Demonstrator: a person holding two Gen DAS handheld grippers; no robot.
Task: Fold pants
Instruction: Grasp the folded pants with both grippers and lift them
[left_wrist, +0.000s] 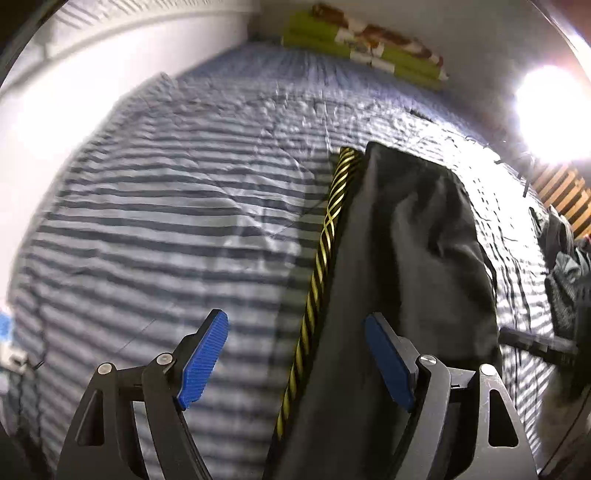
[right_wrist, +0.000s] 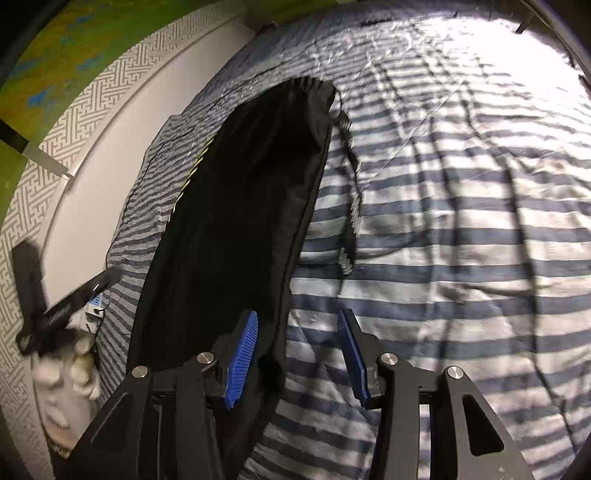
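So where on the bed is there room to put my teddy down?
The striped blue-and-white bedspread is bare between the black pants with the yellow-striped side band and the white wall. Right of the pants there is bare bedspread too. The far right edge is crowded with a heap of dark clothes.

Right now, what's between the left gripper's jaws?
In the left wrist view, the left gripper stands open with the pants' gold-striped edge and striped bedsheet between its jaws.

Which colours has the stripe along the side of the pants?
The side stripe is black with gold twisted lines, clearest in the left wrist view.
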